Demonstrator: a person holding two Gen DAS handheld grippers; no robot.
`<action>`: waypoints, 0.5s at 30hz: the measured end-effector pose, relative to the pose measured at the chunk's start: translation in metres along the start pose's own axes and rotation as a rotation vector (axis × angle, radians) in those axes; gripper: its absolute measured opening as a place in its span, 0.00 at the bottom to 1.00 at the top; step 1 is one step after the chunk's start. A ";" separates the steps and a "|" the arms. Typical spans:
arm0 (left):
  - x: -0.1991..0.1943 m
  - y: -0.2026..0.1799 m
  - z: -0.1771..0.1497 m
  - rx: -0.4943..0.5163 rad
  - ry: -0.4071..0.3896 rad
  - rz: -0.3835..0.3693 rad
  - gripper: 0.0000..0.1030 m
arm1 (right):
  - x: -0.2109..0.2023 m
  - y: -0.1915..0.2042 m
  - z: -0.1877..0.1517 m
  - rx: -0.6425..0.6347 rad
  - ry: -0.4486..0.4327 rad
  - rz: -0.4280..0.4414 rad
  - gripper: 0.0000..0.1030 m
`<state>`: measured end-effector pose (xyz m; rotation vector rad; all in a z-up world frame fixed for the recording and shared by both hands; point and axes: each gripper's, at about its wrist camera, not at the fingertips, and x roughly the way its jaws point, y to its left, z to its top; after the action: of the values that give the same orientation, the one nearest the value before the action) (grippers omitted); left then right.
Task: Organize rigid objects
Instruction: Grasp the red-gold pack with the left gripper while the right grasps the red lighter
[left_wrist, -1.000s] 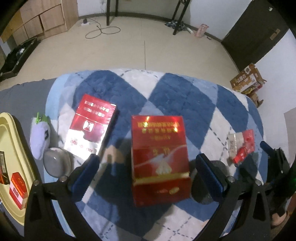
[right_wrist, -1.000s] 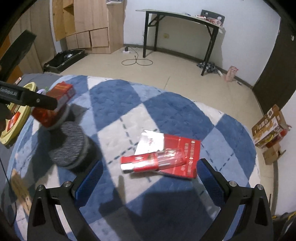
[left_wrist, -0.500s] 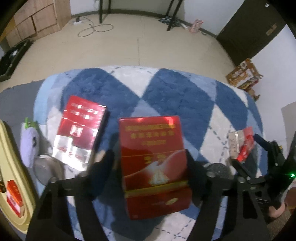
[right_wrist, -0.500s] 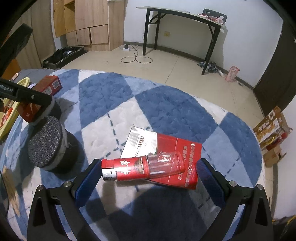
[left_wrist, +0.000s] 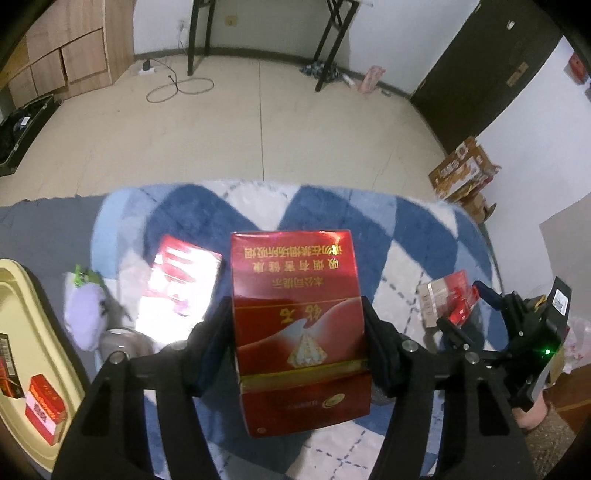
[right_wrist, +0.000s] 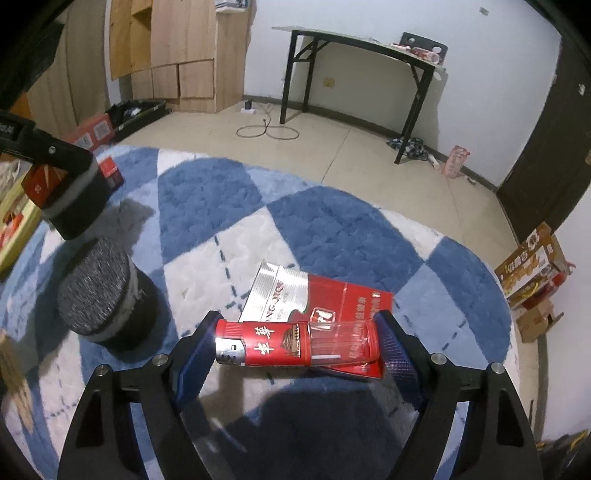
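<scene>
A: Left wrist view. What's hard to make out?

B: The flat pack (left_wrist: 181, 286) toward the rug's (left_wrist: 417, 236) left edge is washed out by glare and blurred. The purple toy (left_wrist: 83, 308) beside it is smeared, and a grey rounded thing just below it is half hidden behind the tong arm. The yellow tray (left_wrist: 27, 332) is cut off at the left frame edge.

A: Left gripper (left_wrist: 297, 332)?

B: Jaws have just been closing and now press both sides of the big red box (left_wrist: 299, 328). A second ago they stood wide with the box lying on the rug between them; now the box is lifted clear.

A: Right wrist view?

B: Right gripper (right_wrist: 295, 347) jaws have just been closing from wide. They flank the red lighter (right_wrist: 295, 343) end to end; I cannot tell whether the pads actually press it. The lighter lies across a red and silver pack (right_wrist: 314, 295) near the rug's right edge. Earlier the gripper stood farther back from it.

A: Counts?

B: Two grippers. One big box, one lighter, two flat packs on the rug, two small red packs visible in the tray (left_wrist: 44, 411). One dark round container (right_wrist: 107, 299) toward the rug's left side; a dark part on the left tool partly covers the box there.
</scene>
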<state>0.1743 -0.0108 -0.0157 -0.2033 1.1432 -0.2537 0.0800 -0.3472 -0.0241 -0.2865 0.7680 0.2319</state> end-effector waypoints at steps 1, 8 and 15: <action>-0.007 0.003 0.001 -0.006 -0.010 -0.010 0.63 | -0.005 -0.002 0.002 0.014 -0.012 0.000 0.80; -0.022 0.023 -0.008 0.000 0.011 0.001 0.63 | -0.044 -0.010 0.018 0.078 -0.089 0.024 0.80; 0.048 0.015 -0.053 0.070 0.127 0.091 0.64 | -0.037 -0.009 0.007 0.099 -0.035 -0.008 0.80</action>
<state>0.1458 -0.0120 -0.0830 -0.0737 1.2638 -0.2277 0.0614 -0.3575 0.0091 -0.1909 0.7413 0.1901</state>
